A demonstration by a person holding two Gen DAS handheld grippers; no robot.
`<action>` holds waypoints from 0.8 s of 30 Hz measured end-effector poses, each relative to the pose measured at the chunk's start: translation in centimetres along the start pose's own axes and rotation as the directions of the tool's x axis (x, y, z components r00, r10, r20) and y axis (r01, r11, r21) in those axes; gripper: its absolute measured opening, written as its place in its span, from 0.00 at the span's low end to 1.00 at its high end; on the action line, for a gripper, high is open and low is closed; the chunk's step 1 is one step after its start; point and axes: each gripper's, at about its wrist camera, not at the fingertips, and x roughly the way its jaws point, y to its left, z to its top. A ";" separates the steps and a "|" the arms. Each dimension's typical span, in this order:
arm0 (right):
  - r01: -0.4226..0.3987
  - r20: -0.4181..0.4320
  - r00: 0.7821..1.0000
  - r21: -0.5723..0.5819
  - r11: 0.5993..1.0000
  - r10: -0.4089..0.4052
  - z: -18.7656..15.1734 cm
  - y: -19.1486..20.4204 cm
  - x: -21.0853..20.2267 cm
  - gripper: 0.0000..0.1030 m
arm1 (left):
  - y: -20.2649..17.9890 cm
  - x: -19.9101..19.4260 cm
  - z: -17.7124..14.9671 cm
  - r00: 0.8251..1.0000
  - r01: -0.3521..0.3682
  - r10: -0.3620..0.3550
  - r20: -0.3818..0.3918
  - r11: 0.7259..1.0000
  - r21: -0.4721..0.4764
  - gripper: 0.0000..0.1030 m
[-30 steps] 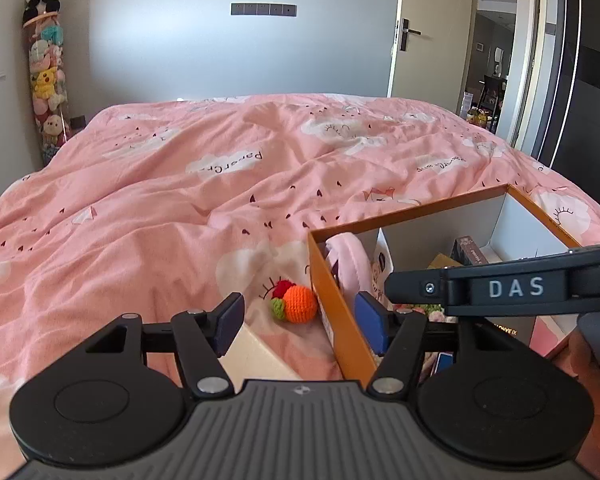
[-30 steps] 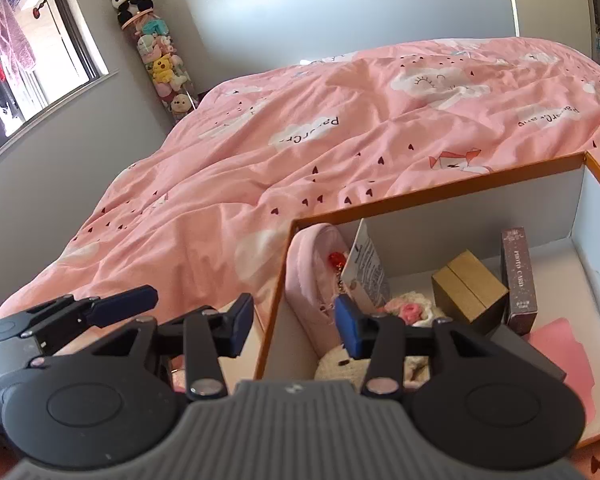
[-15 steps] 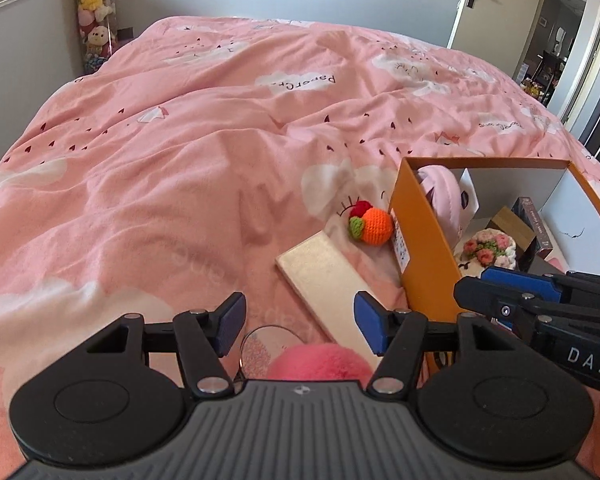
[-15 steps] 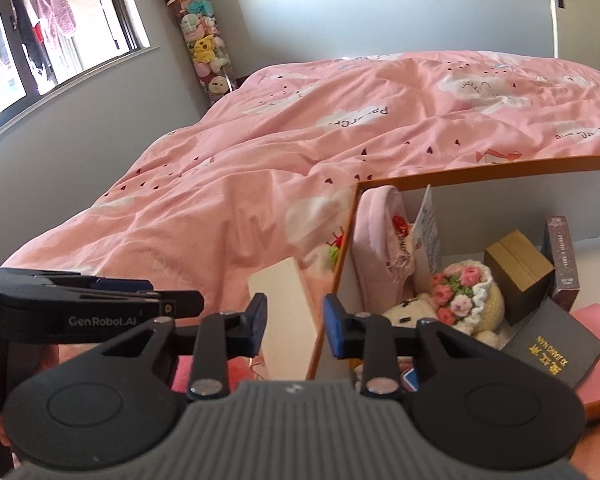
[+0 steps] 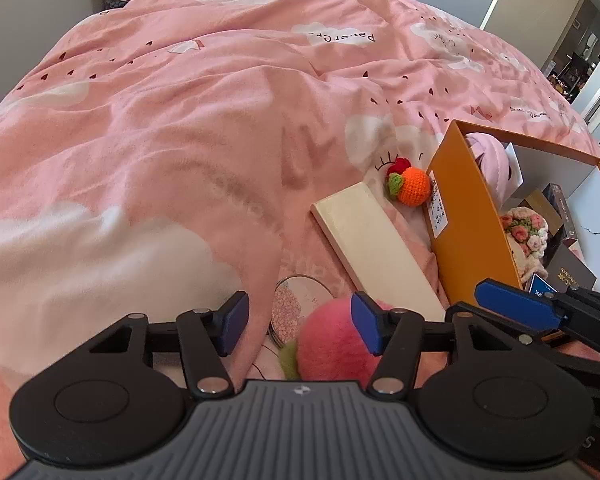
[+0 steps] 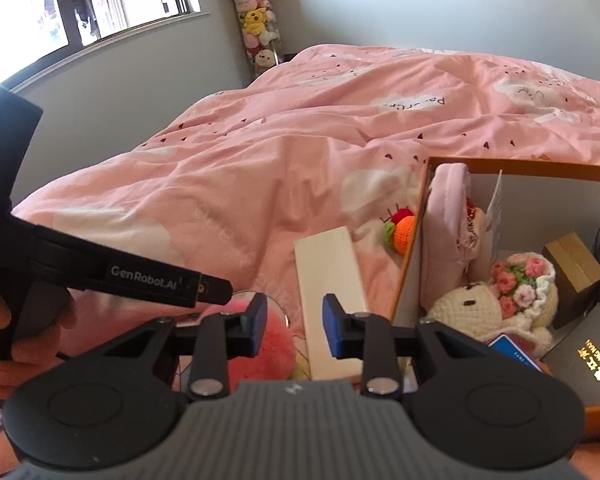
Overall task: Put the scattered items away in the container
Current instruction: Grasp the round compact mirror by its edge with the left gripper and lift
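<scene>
The orange box (image 5: 470, 216) stands on the pink duvet (image 5: 180, 128) at the right of the scene, its open top facing up so that items can be dropped in; it already holds a crocheted doll (image 6: 496, 304), small boxes and a pink pouch (image 6: 446, 232). Three items lie outside it, all to its left: a crocheted orange fruit (image 5: 412, 186) touching the box wall, a flat cream box (image 5: 372, 248) lying alongside that wall, and a pink felt peach (image 5: 332, 344) nearest the operator, beside a round clear disc (image 5: 296, 304). The left gripper (image 5: 296, 326) is angled down over the peach; its jaws have just been closing but stand apart, with the peach below and between them, not pressed. The right gripper (image 6: 294, 330) has narrower jaws, also just closing, with nothing held; the near end of the cream box lies under their gap. Judged from this, the peach is the next pickup.
</scene>
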 end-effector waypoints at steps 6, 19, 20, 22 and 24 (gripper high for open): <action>0.045 -0.093 0.995 -0.016 0.999 -0.046 0.7 0.0 1.9 0.33 | 0.6 1.2 0.2 0.998 0.030 -0.031 -0.054 0.999 -0.016 0.30; 0.060 -0.131 0.989 -0.032 0.998 -0.064 1.8 -0.1 3.3 0.33 | 2.9 6.7 1.6 0.969 0.013 -0.050 -0.241 0.988 -0.153 0.28; 0.060 -0.130 0.989 -0.033 0.998 -0.064 1.9 -0.1 3.3 0.33 | 3.0 7.1 1.4 0.968 0.005 -0.044 -0.249 0.988 -0.157 0.28; 0.058 -0.131 0.989 -0.038 0.998 -0.063 2.0 -0.1 3.5 0.34 | 3.2 7.6 1.3 0.966 0.001 -0.046 -0.255 0.985 -0.174 0.28; 0.055 -0.136 0.989 -0.045 0.997 -0.061 2.2 -0.1 3.7 0.38 | 3.3 8.0 1.3 0.965 0.003 -0.053 -0.257 0.981 -0.192 0.29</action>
